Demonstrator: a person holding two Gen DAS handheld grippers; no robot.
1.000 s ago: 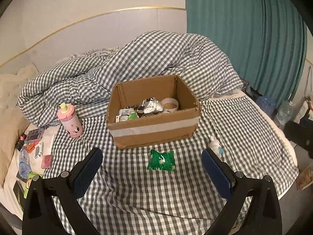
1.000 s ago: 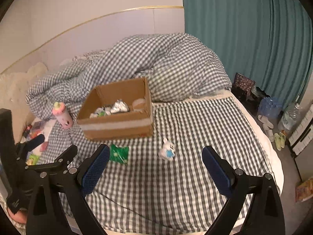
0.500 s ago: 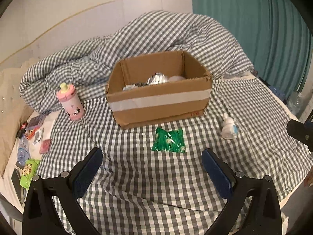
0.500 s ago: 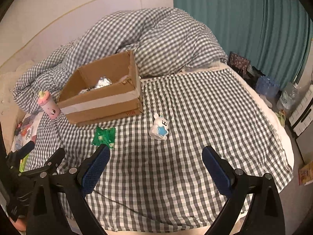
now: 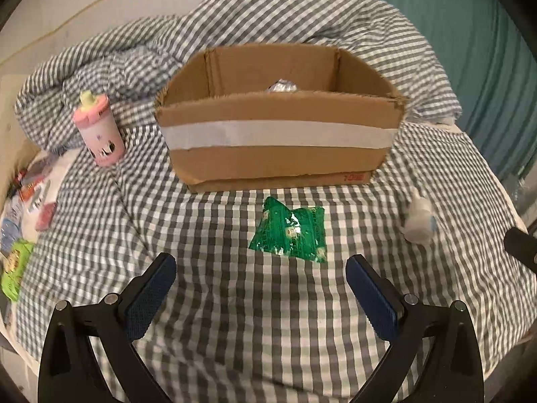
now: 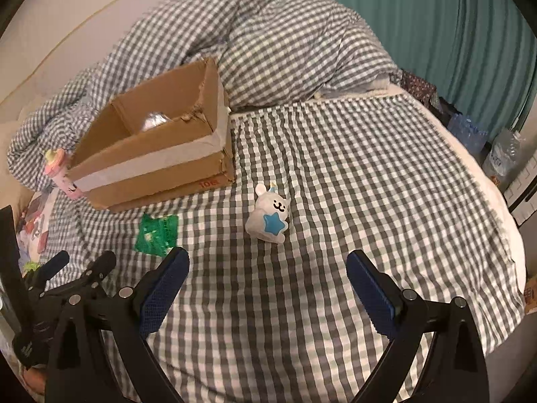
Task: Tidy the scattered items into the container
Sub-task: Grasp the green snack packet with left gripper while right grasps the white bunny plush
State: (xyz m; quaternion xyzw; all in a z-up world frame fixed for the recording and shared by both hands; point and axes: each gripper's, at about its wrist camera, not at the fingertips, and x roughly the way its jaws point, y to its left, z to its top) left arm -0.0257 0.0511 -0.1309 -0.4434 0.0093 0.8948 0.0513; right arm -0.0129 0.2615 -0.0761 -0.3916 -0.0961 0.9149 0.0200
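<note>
A cardboard box [image 5: 278,141] [image 6: 157,168] with a white tape band sits on the checked bedspread; a foil item shows inside. A green foil packet [image 5: 290,230] [image 6: 157,233] lies in front of it. My left gripper [image 5: 261,268] is open, just short of the packet, nothing between its fingers. A white bunny toy with a blue star [image 6: 270,215] [image 5: 419,221] lies right of the packet. My right gripper [image 6: 268,265] hangs open just before the bunny. A pink sippy bottle [image 5: 99,131] [image 6: 60,173] stands left of the box.
Several small packets and cards [image 5: 30,201] lie at the bed's left edge. A bunched checked duvet [image 6: 268,50] rises behind the box. A teal curtain [image 6: 436,27] hangs at the right, with water bottles [image 6: 503,154] on the floor past the bed's edge.
Both grippers have come down and forward toward the bed. The packet and the bunny now sit larger and closer to the open fingers. Nothing has been picked up.
</note>
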